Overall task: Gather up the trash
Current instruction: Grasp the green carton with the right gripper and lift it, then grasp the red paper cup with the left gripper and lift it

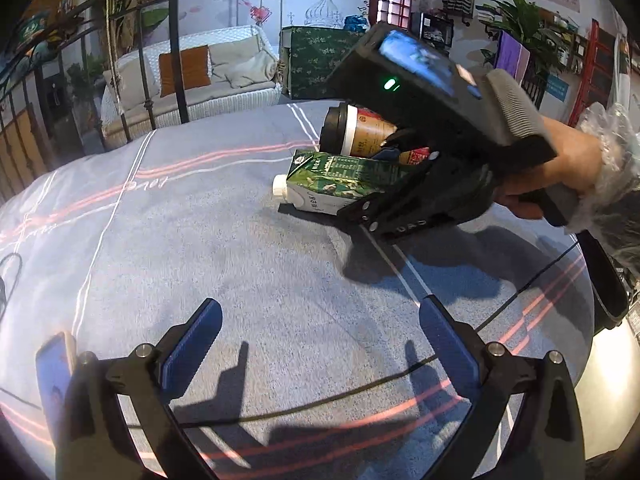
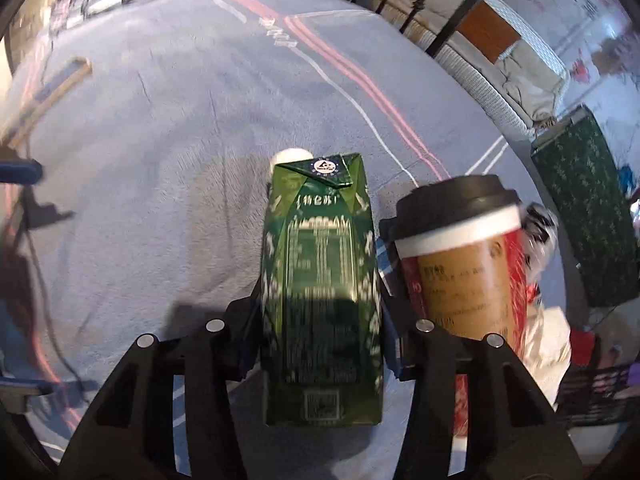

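From the left wrist, the left gripper (image 1: 320, 320) hovers over a grey-blue bedcover (image 1: 240, 248) with white and pink stripes, its blue-padded jaws spread wide with nothing between them. Farther across the cover lies a green carton (image 1: 340, 184) on its side, its white cap (image 1: 280, 190) pointing left. The right gripper (image 1: 384, 196), held by a hand (image 1: 560, 172) in a clear plastic sleeve, has its black fingers down around the carton's far end. Just behind the carton lies a paper cup (image 1: 360, 132) with a black lid, tan and red on its side; its printing is too small to read. On the back wall, large Chinese characters can be read in part: "美业" and "学员". A white wicker sofa (image 1: 208, 80) with an orange cushion stands beyond the bed.

From the right wrist, the carton (image 2: 320, 280) sits lengthwise between the right gripper's (image 2: 320, 292) jaws, which are narrowed onto its two long sides, blue pads against the green card. A round "Tetra Pak" mark shows on the folded top flap; below it run white Chinese characters and a table of fine print, blurred, and a QR code near the bottom. The cup (image 2: 464, 256) lies just right of the carton, with crumpled wrappers (image 2: 540, 232) beside it.
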{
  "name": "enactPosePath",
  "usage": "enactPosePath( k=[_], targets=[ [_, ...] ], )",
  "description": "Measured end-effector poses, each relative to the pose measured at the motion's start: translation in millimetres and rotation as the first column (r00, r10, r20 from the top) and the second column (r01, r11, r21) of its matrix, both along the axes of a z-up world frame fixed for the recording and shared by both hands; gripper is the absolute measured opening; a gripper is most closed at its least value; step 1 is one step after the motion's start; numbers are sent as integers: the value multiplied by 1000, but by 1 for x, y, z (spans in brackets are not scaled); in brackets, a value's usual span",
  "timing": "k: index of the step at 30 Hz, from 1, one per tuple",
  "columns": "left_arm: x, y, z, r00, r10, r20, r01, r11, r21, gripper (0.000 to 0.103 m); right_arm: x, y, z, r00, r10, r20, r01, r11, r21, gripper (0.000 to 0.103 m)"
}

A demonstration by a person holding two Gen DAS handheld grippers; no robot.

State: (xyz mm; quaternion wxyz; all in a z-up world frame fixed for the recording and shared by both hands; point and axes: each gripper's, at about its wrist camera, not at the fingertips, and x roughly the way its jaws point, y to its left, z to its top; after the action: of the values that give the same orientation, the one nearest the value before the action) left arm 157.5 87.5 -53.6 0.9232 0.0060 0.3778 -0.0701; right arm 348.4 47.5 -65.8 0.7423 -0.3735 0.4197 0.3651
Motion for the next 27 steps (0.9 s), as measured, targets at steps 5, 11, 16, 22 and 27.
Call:
enactPosePath(
  k=[5,11,16,22,27],
  targets=[
    [15,-1,7,1000,-8,18,7,1000,28,98,-8,-29,14,995,-82,-50,88,988,125,49],
    [41,-21,17,993,-105,46,100,989,109,98,-30,-88,27,978,-197,-69,208,947,247,49],
    [75,-48,30,966,-247,75,225,949,221,98,-56,-142,32,950,-292,-113,313,896,315,49],
    [118,-94,38,891,-452,35,408,832,376,98,-80,-193,52,918,-368,-150,396,819,415,49],
    [158,-141,9,780,-597,-188,582,583,567,93,-96,-219,55,900,-411,-147,431,784,447,49]
  ],
)
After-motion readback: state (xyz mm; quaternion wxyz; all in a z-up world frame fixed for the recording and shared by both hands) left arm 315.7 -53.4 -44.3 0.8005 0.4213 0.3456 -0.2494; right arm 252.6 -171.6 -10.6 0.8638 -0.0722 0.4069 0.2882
